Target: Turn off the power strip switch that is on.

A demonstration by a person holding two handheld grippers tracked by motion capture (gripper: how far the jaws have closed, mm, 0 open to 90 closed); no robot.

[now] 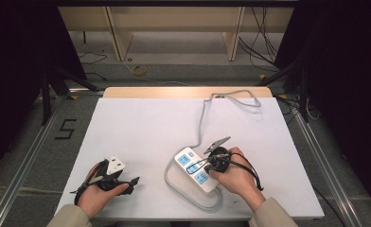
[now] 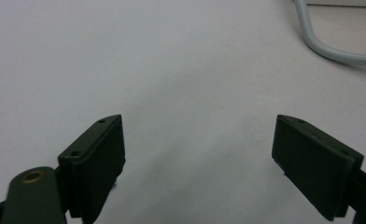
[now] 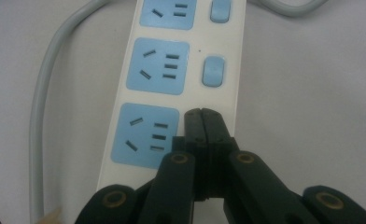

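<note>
Power strip [image 1: 197, 170], white with three pale blue sockets, lies slantwise on the near right part of the desk [image 1: 141, 132], directly under the right hand-held gripper [image 1: 206, 167]. That gripper's jaws are pressed together, nothing between them, and their tips rest on the strip's white face just beside the nearest socket. The left hand-held gripper [image 1: 135, 182] sits well apart, low over the near left of the desk, its jaws spread wide with nothing between them.

From the high view, the whole layout is plain: both hands coming in from the near edge, the strip angled from near right to far left, and its grey cable [image 1: 201, 118] looping around the near end, then running away to the far edge of the desk. The right gripper view shows the detail instead: each blue socket [image 3: 158, 66] has slanted and straight slots, and beside the two farther sockets sits a small blue rocker switch [image 3: 214, 71]. The closed jaw tips lie where the nearest socket's switch would be, so whether they touch one cannot be told. The left gripper view shows bare white desk between the spread jaws [image 2: 200, 154] and a curve of the grey cable at the far right corner.
</note>
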